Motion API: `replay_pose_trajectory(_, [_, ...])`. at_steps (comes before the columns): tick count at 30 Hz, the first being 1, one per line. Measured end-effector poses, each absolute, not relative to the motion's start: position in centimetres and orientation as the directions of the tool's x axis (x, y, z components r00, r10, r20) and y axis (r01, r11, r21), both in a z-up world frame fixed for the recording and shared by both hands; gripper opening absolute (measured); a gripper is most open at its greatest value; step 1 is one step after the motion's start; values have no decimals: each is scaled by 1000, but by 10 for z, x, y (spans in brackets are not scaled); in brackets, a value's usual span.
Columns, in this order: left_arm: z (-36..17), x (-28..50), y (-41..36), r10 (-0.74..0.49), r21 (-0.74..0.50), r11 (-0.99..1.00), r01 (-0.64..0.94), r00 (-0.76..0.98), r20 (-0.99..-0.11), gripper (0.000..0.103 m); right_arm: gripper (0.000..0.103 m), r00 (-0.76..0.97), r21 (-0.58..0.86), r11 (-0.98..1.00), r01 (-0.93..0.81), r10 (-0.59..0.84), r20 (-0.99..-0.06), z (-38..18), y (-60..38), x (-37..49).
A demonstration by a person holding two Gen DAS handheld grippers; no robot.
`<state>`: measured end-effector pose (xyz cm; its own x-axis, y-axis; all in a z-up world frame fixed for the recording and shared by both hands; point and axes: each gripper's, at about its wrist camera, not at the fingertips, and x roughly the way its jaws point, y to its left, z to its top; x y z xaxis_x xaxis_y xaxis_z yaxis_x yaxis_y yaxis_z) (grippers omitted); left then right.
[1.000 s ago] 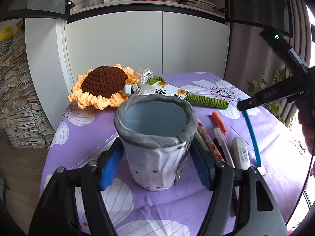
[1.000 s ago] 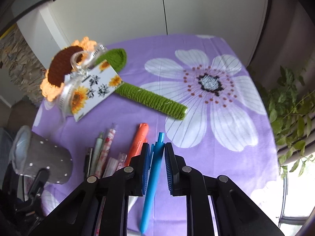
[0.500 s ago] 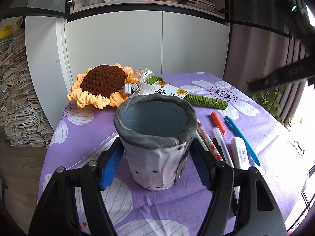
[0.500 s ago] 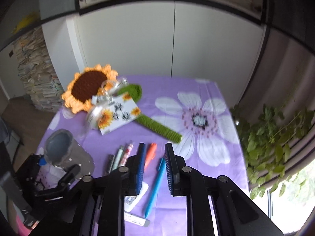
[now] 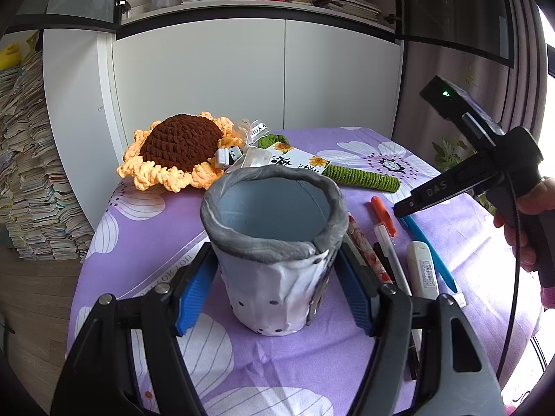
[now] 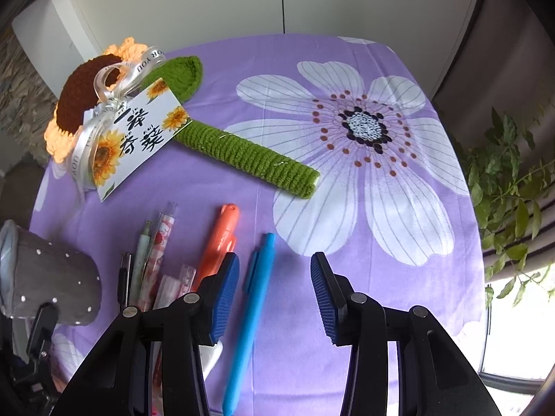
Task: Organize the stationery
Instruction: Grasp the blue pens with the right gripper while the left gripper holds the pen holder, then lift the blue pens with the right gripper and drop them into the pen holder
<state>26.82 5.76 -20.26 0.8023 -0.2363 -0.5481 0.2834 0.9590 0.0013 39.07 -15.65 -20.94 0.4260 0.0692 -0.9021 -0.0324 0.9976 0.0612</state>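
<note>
My left gripper (image 5: 274, 294) is shut on a grey fabric pen holder (image 5: 274, 242), which stands upright and empty on the purple flowered tablecloth (image 5: 242, 353). The holder (image 6: 48, 274) also shows at the left edge of the right wrist view. A blue pen (image 6: 249, 319) lies flat on the cloth between the jaws of my right gripper (image 6: 274, 267), nearer the left pad and touching neither. Those jaws are opening. From the left wrist view, the right gripper (image 5: 406, 208) hangs just above the blue pen (image 5: 430, 249).
An orange marker (image 6: 222, 239), several other pens (image 6: 152, 253) and a white stick (image 5: 421, 270) lie between holder and blue pen. A crocheted sunflower (image 5: 180, 149) with green stem (image 6: 242, 152) and card (image 6: 138, 138) lies behind. A plant (image 6: 503, 180) stands past the table's right edge.
A second ago my right gripper was shut on the blue pen in the air. The pen then dropped onto the cloth, the gripper rose, and it has come down again with wider jaws.
</note>
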Motion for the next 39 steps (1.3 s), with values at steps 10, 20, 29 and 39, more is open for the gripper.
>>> replay_pose_trajectory(10, [-203,268,56,-240,-1,958,287,798,-553,69,15,423,15,997,-73,44,-905,-217,-138,396])
replay_pose_trajectory(20, [-203,268,56,-240,-2,958,288,798,-553,69,15,588,43,994,-104,97,-803,-150,-143,348])
replay_pose_trajectory(29, [-204,269,58,-248,-12,956,292,790,-561,69,15,745,57,982,-177,172,-645,-79,-132,294])
replay_pose_trajectory(39, [-204,269,58,-250,-13,956,293,789,-561,69,15,815,30,930,-366,336,-472,-14,-75,270])
